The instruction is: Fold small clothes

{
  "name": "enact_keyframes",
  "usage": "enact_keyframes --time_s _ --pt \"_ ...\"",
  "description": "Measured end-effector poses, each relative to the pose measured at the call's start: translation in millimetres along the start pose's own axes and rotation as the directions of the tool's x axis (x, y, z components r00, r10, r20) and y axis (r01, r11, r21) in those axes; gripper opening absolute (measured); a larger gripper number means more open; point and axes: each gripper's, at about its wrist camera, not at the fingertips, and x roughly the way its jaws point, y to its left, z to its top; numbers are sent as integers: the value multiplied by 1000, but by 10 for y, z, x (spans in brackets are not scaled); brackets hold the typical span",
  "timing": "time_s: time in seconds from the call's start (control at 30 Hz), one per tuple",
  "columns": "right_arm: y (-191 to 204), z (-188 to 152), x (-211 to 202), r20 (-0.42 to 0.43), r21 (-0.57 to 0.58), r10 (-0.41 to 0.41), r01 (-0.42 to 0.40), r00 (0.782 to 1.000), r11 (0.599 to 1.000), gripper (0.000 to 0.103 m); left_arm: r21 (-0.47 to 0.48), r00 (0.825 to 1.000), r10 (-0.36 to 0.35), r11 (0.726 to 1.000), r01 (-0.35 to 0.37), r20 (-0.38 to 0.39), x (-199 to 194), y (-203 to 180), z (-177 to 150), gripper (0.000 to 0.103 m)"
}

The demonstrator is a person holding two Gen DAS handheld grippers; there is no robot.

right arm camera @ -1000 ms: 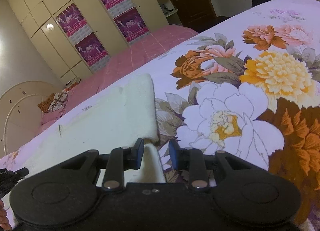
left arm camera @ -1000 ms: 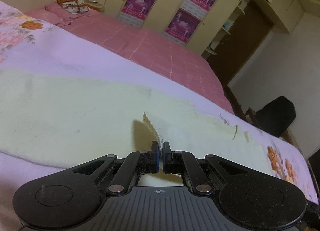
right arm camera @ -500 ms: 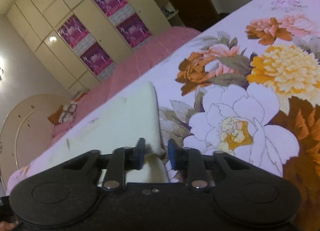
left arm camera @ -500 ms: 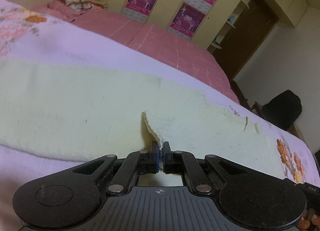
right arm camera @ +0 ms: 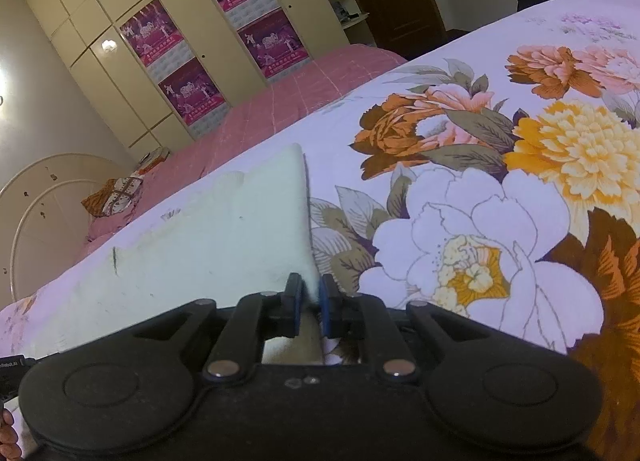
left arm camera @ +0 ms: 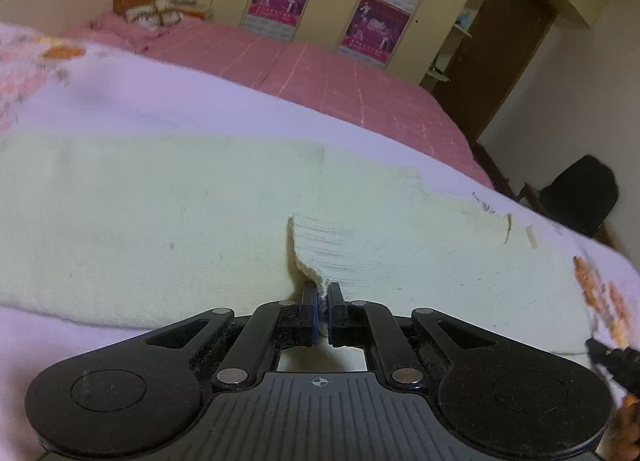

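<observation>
The pale cream cloth (left arm camera: 168, 213) lies flat on the flowered bedspread (right arm camera: 472, 229), spread wide so its edges are easy to pick up for a fold. In the left wrist view it fills the middle of the frame from the left edge to the right. A little flap of it stands up just above the left gripper (left arm camera: 323, 297), because the jaws are pressed together on that bit of edge and lift it. In the right wrist view the cloth sits in the lower left, and its near corner comes down to the bottom middle, right between the jaws of the right gripper (right arm camera: 309, 295). Those jaws are closing and already pinch the corner. I think both ends are held so the cloth can be lifted and folded over. A pink bed (left arm camera: 340, 73) lies behind, with a tall wardrobe (right arm camera: 168, 21) past it.
</observation>
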Motion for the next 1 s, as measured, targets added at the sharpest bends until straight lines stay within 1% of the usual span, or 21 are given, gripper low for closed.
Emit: enact_keyframes --time_s 0.03,0.07,0.1,0.13,0.17,0.23,0.27,0.3,0.37,0.4,0.43,0.47,0.5,0.57,0.63,0.67,0.77,0.83,0.9,0.97,1.0 --pt "10 -5 -4 0 1 -2 2 1000 1000 9 37 1000 20 999 -21 8 -8 -49 -7 7" --pt "14 -5 -5 -1 0 -3 3 1000 1000 9 75 998 52 996 -54 22 -21 -99 -21 14" --pt "19 -5 -6 -2 -1 -4 4 1000 1000 9 107 995 92 990 -96 37 -35 -145 -35 30" --pt "24 -4 -8 -4 -4 -6 6 1000 1000 10 132 989 136 981 -141 50 -47 -178 -42 41" --pt "33 0 -9 -5 -7 -8 8 1000 1000 10 155 979 190 968 -198 69 -60 -205 -50 66" --pt "48 9 -12 -11 -19 -12 11 1000 1000 12 226 946 306 919 -322 104 -56 -225 -93 83" --pt "56 16 -12 -15 -27 -13 13 1000 1000 12 222 942 315 916 -333 114 -95 -196 -97 83" --pt "60 27 -8 -21 -36 -15 14 1000 999 13 191 941 317 923 -335 118 -178 -135 -84 82" --pt "75 56 -70 -19 -34 -34 34 999 999 20 131 935 308 934 -332 178 -422 34 -93 82" --pt "85 63 -146 4 -32 -38 38 999 999 24 99 933 302 940 -326 197 -548 170 -115 81" --pt "87 63 -210 26 -33 -32 33 999 999 24 62 931 306 944 -324 200 -654 327 -143 76" --pt "86 49 -279 42 -30 -22 23 999 999 24 19 929 312 947 -322 200 -755 504 -177 64" --pt "77 27 -321 45 -23 -21 22 999 999 24 -32 931 311 950 -311 191 -861 708 -219 60" --pt "65 -28 -361 45 -19 -24 25 999 1000 24 -131 927 327 943 -307 181 -1060 1084 -318 60" --pt "63 -95 -352 24 -11 -33 33 999 999 23 -208 914 363 923 -325 183 -1230 1431 -441 60" --pt "65 -121 -343 15 -9 -34 34 999 999 23 -263 913 367 912 -315 178 -1300 1613 -503 60" --pt "160 -211 -322 0 -7 -34 34 999 999 23 -428 913 370 863 -269 172 -1466 2134 -706 60" --pt "259 -241 -317 -5 -13 -30 30 1000 999 23 -500 915 342 843 -197 216 -1521 2387 -809 60" --pt "377 -258 -317 -8 -25 -22 22 1000 999 23 -569 912 326 811 -134 249 -1555 2608 -854 58" --pt "500 -277 -319 -10 -43 -15 15 1000 999 24 -638 904 319 767 -70 285 -1514 2788 -831 55" --pt "560 -281 -317 -13 -53 -13 13 1000 999 24 -668 898 321 743 -42 301 -1501 2883 -843 49"
